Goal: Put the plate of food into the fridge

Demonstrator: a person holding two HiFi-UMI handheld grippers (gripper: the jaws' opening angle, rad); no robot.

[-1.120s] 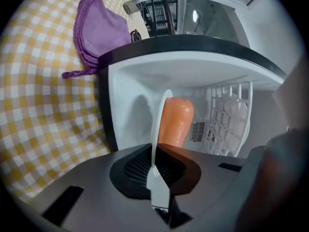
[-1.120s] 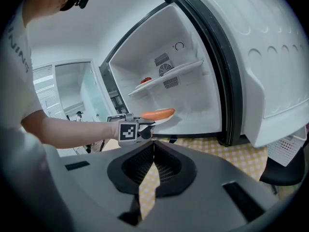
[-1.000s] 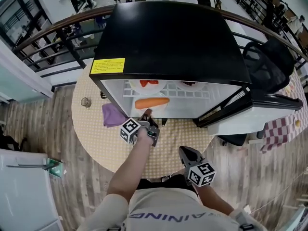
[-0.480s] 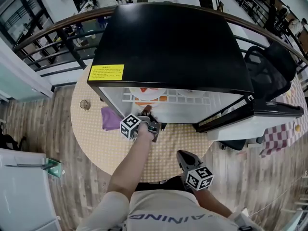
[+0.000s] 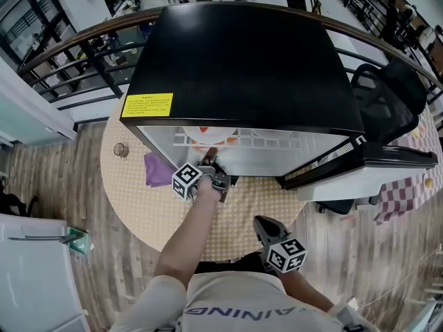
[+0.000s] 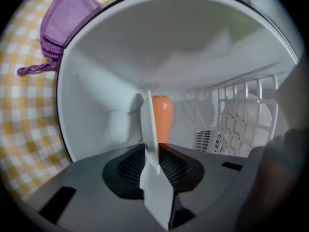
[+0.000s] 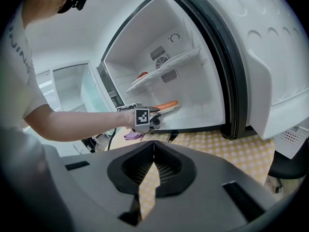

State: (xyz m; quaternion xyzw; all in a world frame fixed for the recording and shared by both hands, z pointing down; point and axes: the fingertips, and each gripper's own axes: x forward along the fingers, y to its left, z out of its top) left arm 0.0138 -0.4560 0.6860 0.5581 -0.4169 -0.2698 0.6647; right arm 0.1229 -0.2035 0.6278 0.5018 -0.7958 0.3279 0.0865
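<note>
A white plate (image 6: 148, 124) carrying an orange piece of food (image 6: 162, 114) is inside the open fridge (image 5: 242, 61), below its wire shelf (image 5: 266, 141). My left gripper (image 6: 153, 146) reaches into the fridge mouth. Its jaws have just been opening and now stand open, with the plate's rim still between them. In the right gripper view the plate (image 7: 169, 108) sits low in the fridge at the tip of the left gripper (image 7: 158, 112). My right gripper (image 5: 261, 221) hangs back over the table's near edge, shut and holding nothing.
The fridge door (image 5: 367, 161) swings open to the right. Red food (image 7: 142, 75) lies on the upper shelf. A purple cloth (image 5: 158, 169) and a small glass (image 5: 122, 148) sit left of the fridge on the round checked table (image 5: 138, 206). An office chair (image 5: 384, 95) stands at the right.
My left gripper has carried the plate farther into the fridge; in the head view the orange food is now mostly hidden under the fridge top. The right gripper has stayed put.
</note>
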